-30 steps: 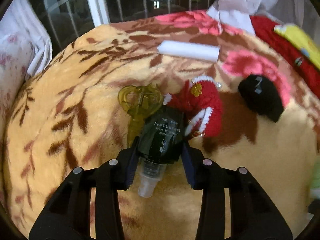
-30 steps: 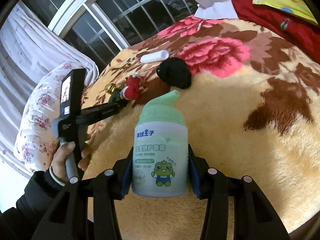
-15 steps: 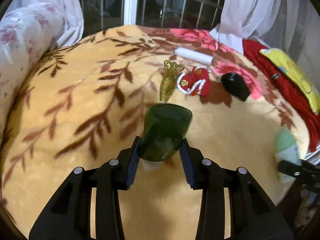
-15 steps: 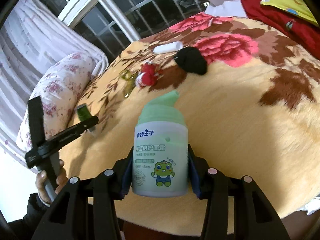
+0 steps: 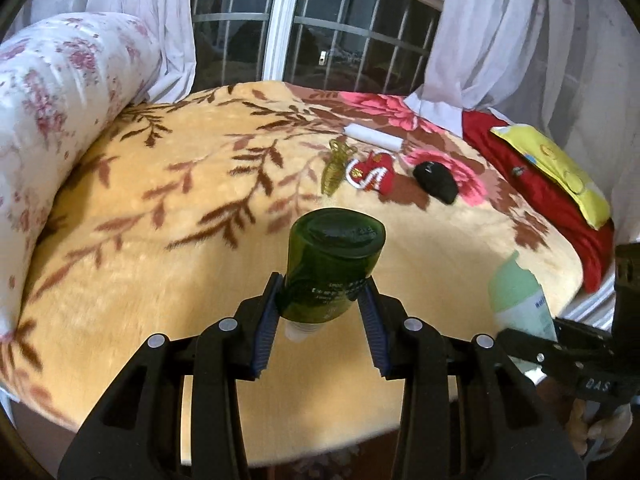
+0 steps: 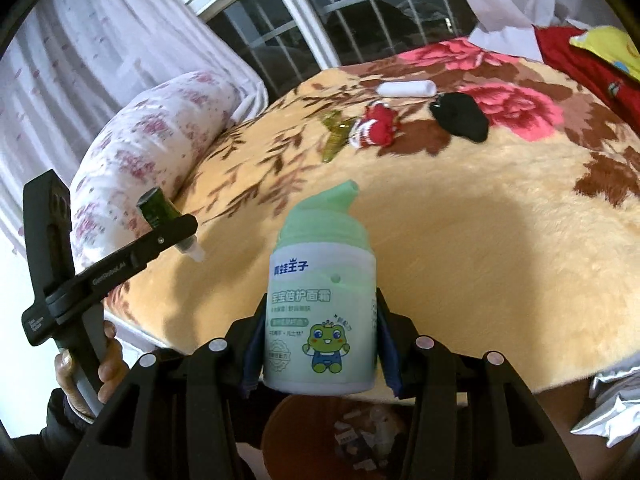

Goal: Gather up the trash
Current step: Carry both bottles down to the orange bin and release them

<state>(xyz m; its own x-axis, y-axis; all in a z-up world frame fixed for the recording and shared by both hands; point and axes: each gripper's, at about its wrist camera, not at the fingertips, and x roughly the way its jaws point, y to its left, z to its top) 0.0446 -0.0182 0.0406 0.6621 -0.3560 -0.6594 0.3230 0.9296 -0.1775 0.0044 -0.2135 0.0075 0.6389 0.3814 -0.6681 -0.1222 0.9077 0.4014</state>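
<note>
the left gripper (image 5: 320, 312) has its blue pads clamped on a dark green bottle (image 5: 332, 268), flat base pointing ahead, white nozzle back between the fingers. the right gripper (image 6: 318, 344) is clamped on an upright pale green pump bottle (image 6: 322, 312), spout leaning forward. well beyond both sets of fingertips, on the flowered blanket (image 5: 160, 272), lie a gold hairclip (image 5: 335, 168), a red knitted piece (image 5: 372, 172), a black lump (image 5: 436, 182) and a white tube (image 5: 373, 138). below the right fingers sits a brown bin (image 6: 320, 432) holding scraps.
</note>
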